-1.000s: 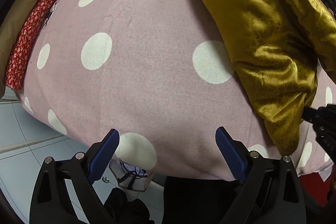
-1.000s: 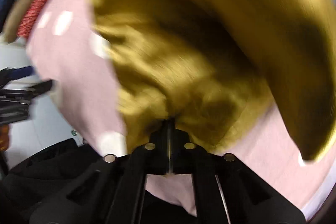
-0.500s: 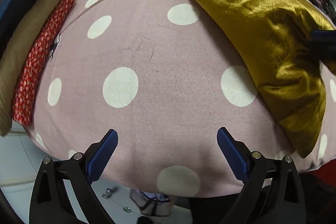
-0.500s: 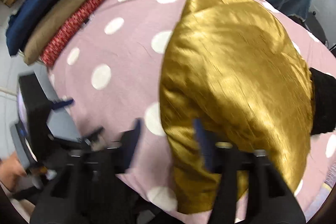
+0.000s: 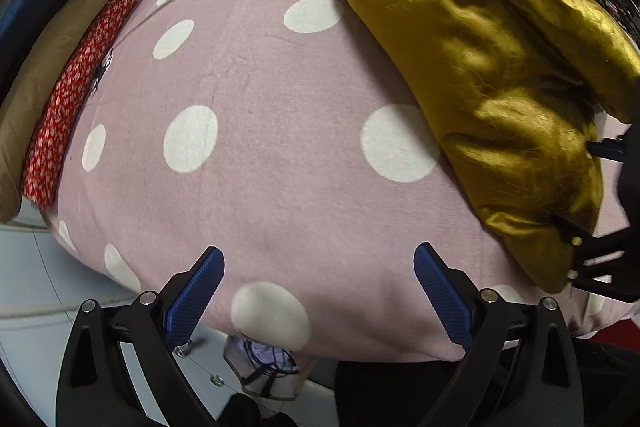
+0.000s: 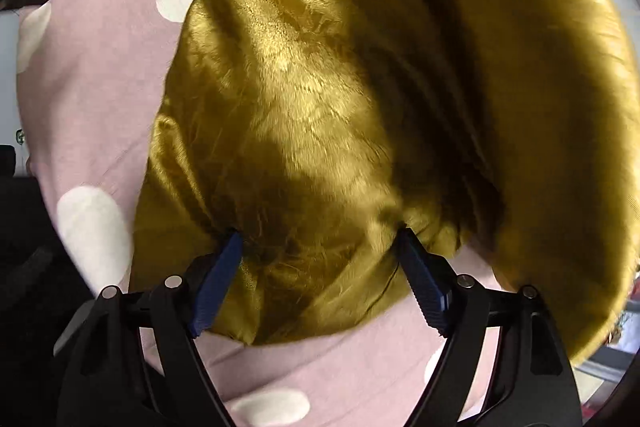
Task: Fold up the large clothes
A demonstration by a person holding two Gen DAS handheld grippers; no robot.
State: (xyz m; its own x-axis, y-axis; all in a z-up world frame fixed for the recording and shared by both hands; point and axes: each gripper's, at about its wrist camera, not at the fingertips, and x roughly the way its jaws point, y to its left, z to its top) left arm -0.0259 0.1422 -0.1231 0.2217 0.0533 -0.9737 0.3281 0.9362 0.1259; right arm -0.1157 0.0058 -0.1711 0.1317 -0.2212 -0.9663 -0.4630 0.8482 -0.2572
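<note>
pressing in: the right tool [image 6: 318,243] is now seen low against the gold garment [image 6: 360,87], its blue pads spread wide, cloth bulging between them, nothing pinched yet.
change: one second back that tool was shut on the gold cloth; half a second back it was lifted clear and apart; now a fresh hold is being lined up.
left tool [image 5: 318,267]: held apart and empty over the polka-dot cover [image 5: 260,147].
garment: bunched at the cover's right side, not yet laid flat.
meaning: fold judged barely begun.
</note>
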